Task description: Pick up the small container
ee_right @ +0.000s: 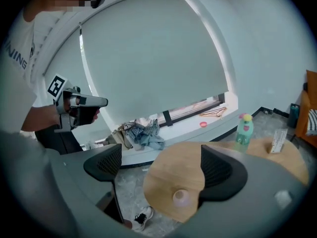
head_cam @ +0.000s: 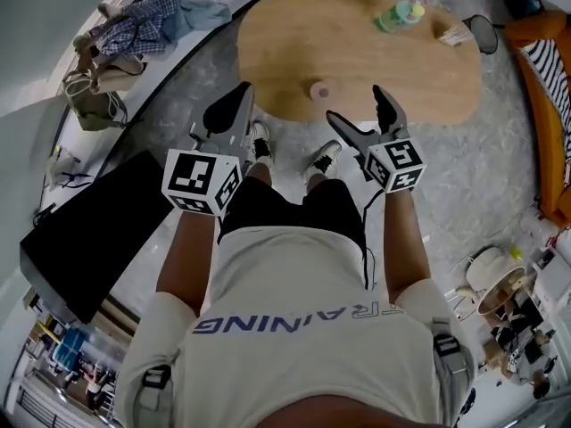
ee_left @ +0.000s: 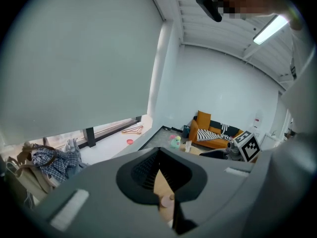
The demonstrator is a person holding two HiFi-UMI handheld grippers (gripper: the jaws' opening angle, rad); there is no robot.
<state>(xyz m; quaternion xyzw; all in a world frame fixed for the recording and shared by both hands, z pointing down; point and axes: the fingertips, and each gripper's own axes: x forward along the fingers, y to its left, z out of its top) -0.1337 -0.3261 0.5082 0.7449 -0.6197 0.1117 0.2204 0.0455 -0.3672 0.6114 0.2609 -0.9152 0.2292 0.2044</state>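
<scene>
The small pink container (head_cam: 318,90) stands near the front edge of the light wooden table (head_cam: 419,78). My right gripper (head_cam: 357,105) hovers just to its right and nearer me, open, with nothing between its fingers. In the right gripper view the container (ee_right: 181,197) shows low between the spread jaws of the right gripper (ee_right: 159,155), still apart from them. My left gripper (head_cam: 239,105) hangs to the left of the table's edge, its jaws together and empty. Through a narrow slit behind the tips of the left gripper (ee_left: 158,155) I glimpse the container (ee_left: 167,201).
A green bottle (head_cam: 399,13) and a small card (head_cam: 453,32) stand at the table's far side. An orange sofa (head_cam: 544,69) is at the right. A black panel (head_cam: 98,230) lies at the left, with clothes and a bag (head_cam: 134,25) on the window ledge. The person's shoes (head_cam: 326,157) are by the table.
</scene>
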